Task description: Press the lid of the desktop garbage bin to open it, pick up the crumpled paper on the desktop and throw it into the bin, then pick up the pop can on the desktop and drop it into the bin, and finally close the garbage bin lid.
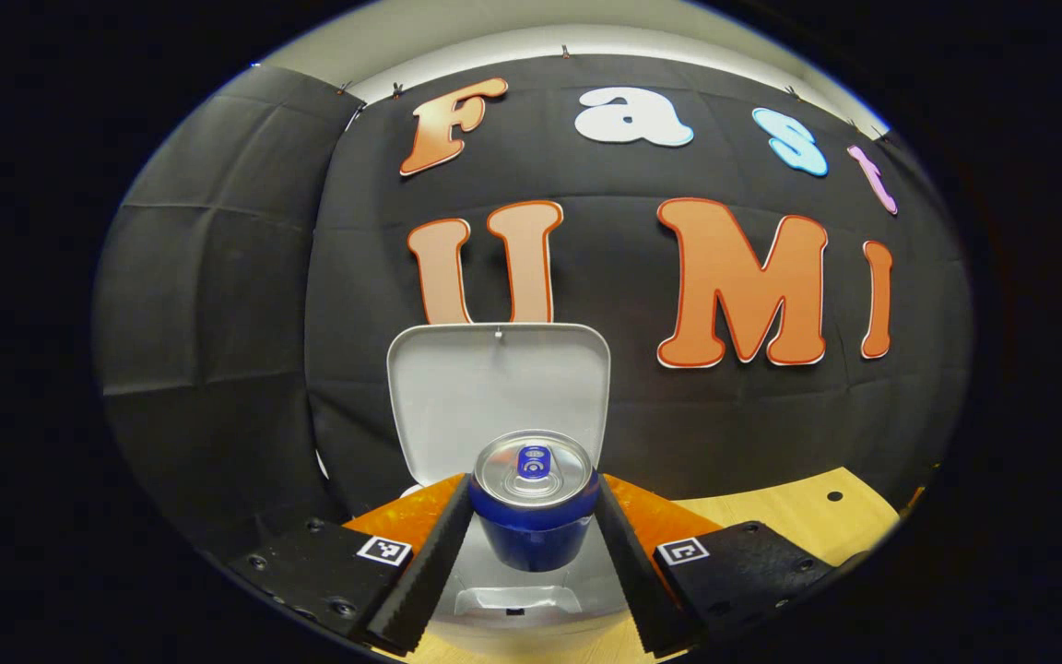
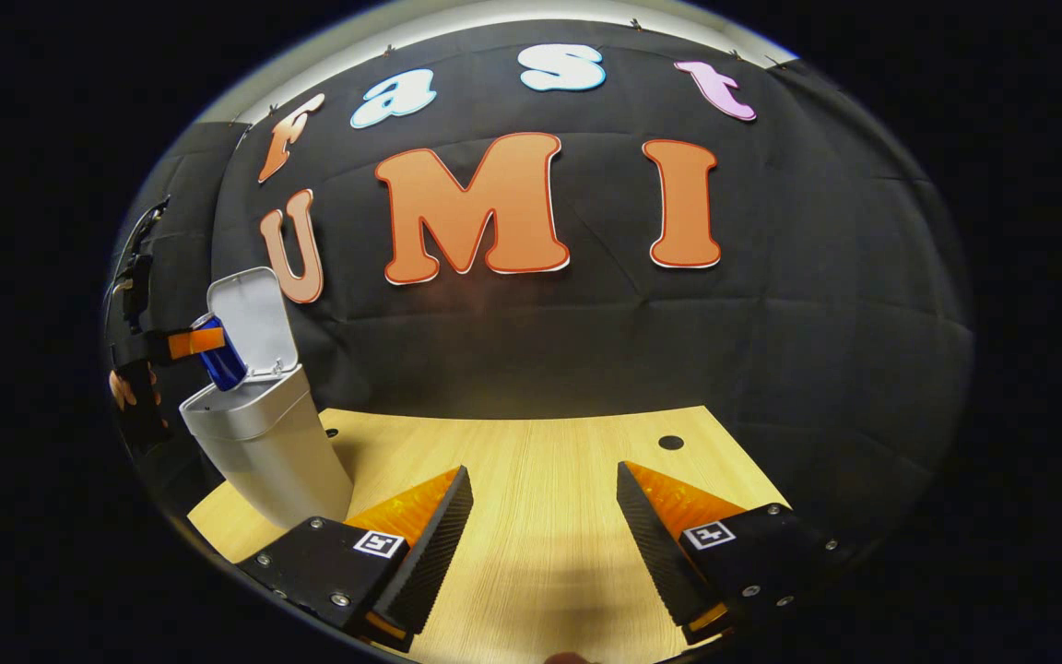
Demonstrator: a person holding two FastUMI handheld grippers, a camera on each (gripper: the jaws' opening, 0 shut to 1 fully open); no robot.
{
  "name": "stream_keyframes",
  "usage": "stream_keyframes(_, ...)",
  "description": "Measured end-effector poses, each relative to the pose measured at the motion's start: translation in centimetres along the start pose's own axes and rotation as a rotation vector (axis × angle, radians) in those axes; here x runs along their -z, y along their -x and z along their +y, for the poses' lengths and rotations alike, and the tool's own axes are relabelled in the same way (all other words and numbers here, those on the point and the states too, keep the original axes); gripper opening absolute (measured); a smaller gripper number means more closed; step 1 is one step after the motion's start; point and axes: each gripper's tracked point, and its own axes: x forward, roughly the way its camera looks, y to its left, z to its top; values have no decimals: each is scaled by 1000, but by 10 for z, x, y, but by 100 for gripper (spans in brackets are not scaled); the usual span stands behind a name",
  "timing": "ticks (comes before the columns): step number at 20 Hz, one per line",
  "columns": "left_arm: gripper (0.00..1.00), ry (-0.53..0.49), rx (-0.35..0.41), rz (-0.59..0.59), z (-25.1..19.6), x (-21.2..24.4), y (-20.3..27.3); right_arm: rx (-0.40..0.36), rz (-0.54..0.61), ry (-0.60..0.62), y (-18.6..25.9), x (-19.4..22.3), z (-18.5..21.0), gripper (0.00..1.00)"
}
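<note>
A blue pop can (image 1: 536, 503) with a silver top is clamped upright between the fingers of my left gripper (image 1: 536, 530), held just over the grey bin's mouth (image 1: 514, 599). The bin's lid (image 1: 499, 392) stands raised behind the can. In the right gripper view the bin (image 2: 264, 443) stands at the table's left, its lid (image 2: 254, 323) up, and the can (image 2: 220, 361) hangs above the opening in the far gripper, held by a hand (image 2: 121, 389). My right gripper (image 2: 545, 521) hovers open over bare table with nothing between its fingers. The bin's inside is hidden.
The wooden table (image 2: 540, 461) stretches out to the right of the bin, with small round holes (image 2: 670, 443) near its back edge. The black cloth wall closes in the table right behind the bin.
</note>
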Motion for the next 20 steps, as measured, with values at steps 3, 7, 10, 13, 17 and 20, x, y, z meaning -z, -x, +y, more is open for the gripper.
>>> stream_keyframes(3,81,13,20,-14,-7,0,-7,15,8,-6,0,3,-5,94)
stream_keyframes(7,83,15,21,-12,-10,3,-12,30,15,-18,-1,6,-7,94)
stream_keyframes(10,87,-1,15,-28,-8,-6,-14,37,10,-22,-1,4,-9,94)
stream_keyframes(13,87,-22,3,-72,-4,-33,-19,43,6,-20,-2,2,-10,94)
stream_keyframes(17,87,21,-37,-115,15,-70,-28,41,6,-21,-2,0,-10,94)
stream_keyframes(20,87,11,-52,-156,24,-103,-36,41,4,-12,0,2,-11,94)
